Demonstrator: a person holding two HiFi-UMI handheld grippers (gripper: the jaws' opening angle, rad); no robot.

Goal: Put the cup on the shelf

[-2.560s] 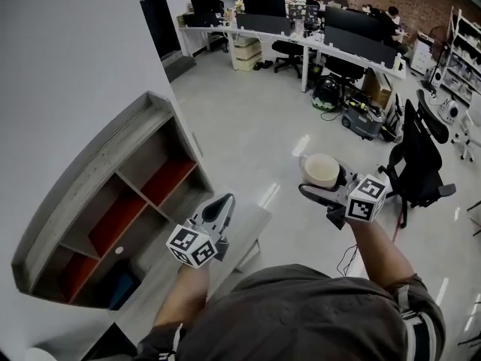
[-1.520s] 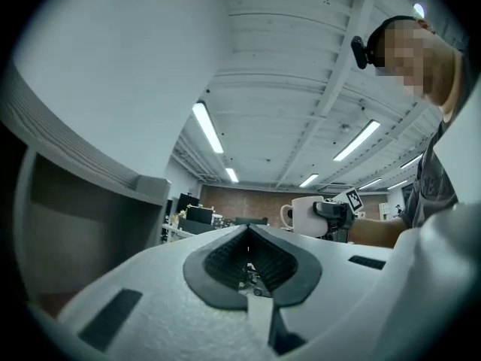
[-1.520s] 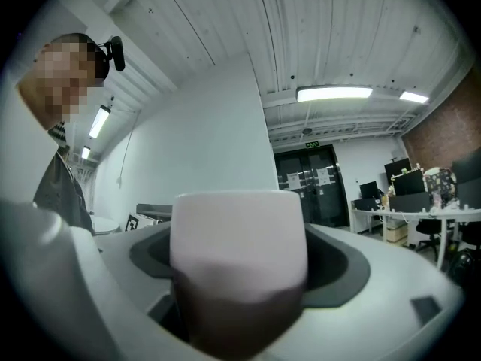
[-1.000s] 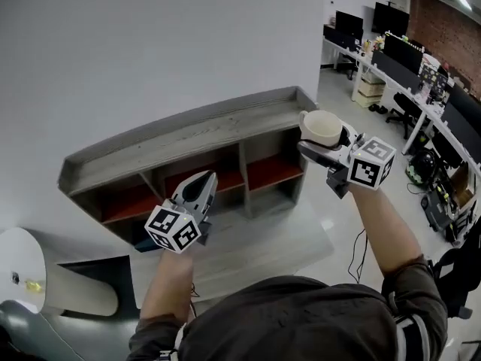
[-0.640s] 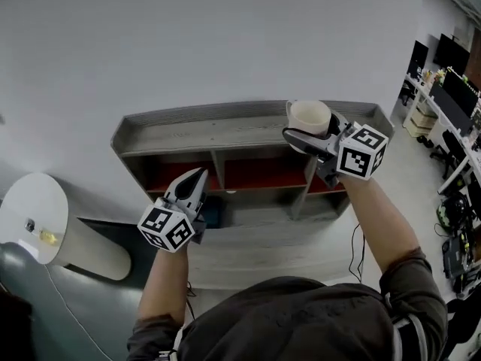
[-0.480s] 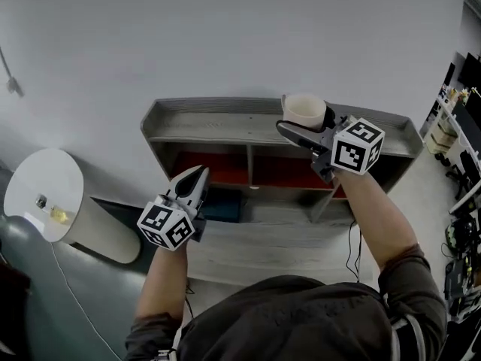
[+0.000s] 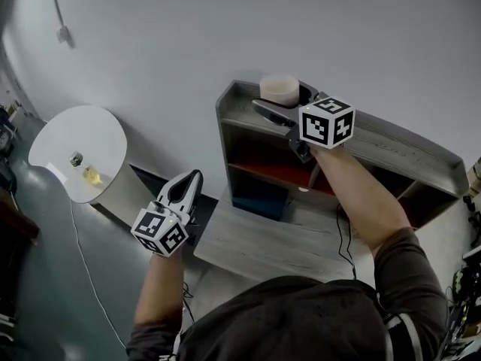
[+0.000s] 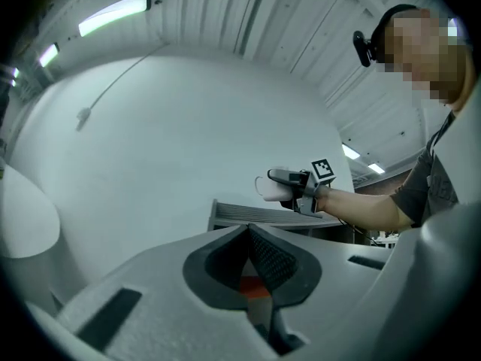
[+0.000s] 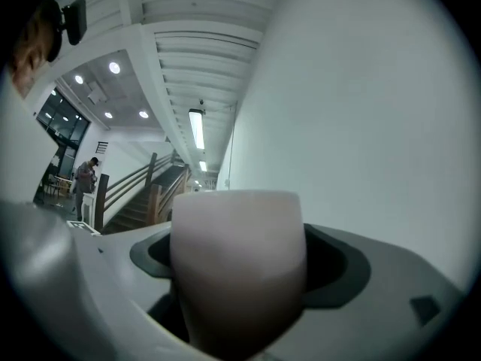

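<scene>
A cream cup (image 7: 279, 89) is held upright by my right gripper (image 7: 276, 102), shut on it, just above the left end of the grey shelf's top board (image 7: 391, 147). The same cup (image 9: 237, 265) fills the right gripper view between the jaws. In the left gripper view the cup (image 8: 274, 189) and the right gripper (image 8: 289, 180) hang over the shelf top (image 8: 263, 214). My left gripper (image 7: 185, 189) is shut with nothing in it, low and left of the shelf, over the floor; its jaws (image 8: 252, 235) meet in a closed seam.
The shelf has red-floored compartments (image 7: 274, 171) and a blue box (image 7: 258, 200) in a lower one. A grey platform (image 7: 278, 239) lies in front of it. A round white table (image 7: 79, 149) with a small yellow item stands left. A white wall (image 7: 225, 28) rises behind the shelf.
The view swung left, so the shelf now lies to the right. The right gripper with the cup has gone from the shelf's middle to above its left end. The left gripper stays shut.
</scene>
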